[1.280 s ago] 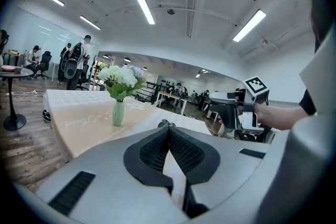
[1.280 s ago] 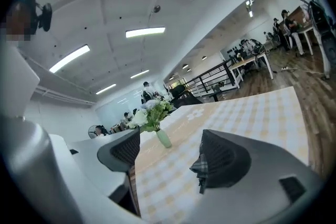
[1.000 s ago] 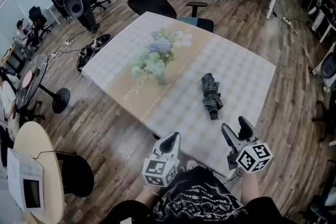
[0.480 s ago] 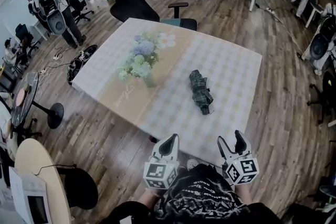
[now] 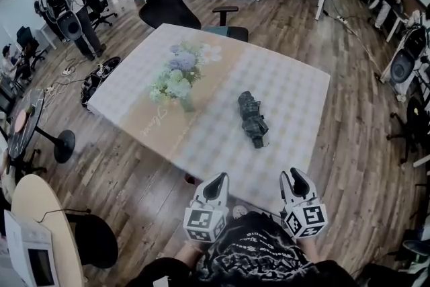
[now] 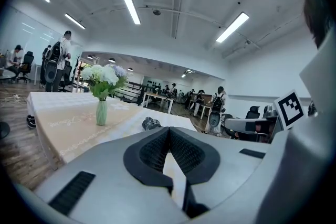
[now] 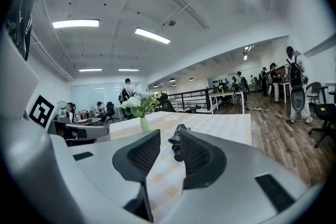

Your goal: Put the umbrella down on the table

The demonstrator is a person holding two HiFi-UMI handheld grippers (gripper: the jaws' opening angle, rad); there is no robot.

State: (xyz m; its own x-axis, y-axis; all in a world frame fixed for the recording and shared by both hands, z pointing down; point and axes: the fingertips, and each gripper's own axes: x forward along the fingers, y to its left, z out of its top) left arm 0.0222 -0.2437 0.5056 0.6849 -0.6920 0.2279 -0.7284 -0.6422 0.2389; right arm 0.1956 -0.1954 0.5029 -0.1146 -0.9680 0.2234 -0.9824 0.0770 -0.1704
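A folded dark umbrella (image 5: 251, 118) lies on the checked tablecloth of the table (image 5: 295, 87), right of its middle, with nothing touching it. Both grippers hover at the table's near edge, close to my body and well short of the umbrella. The left gripper (image 5: 216, 183) is shut and empty; in its own view the pads meet (image 6: 169, 131) and the umbrella (image 6: 151, 123) lies far ahead. My right gripper (image 5: 295, 179) has just been closing; a narrow gap remains (image 7: 167, 145) with nothing between the pads. The umbrella (image 7: 177, 139) shows beyond them.
A vase of flowers (image 5: 178, 80) stands on the table left of the umbrella. A black office chair (image 5: 171, 0) is at the far side. A round side table (image 5: 40, 225) sits at lower left, a black bag (image 5: 101, 74) on the floor, people at the far left.
The right gripper's jaws have narrowed from wide open, and it has drifted left toward the left gripper. The umbrella has stayed lying on the table.
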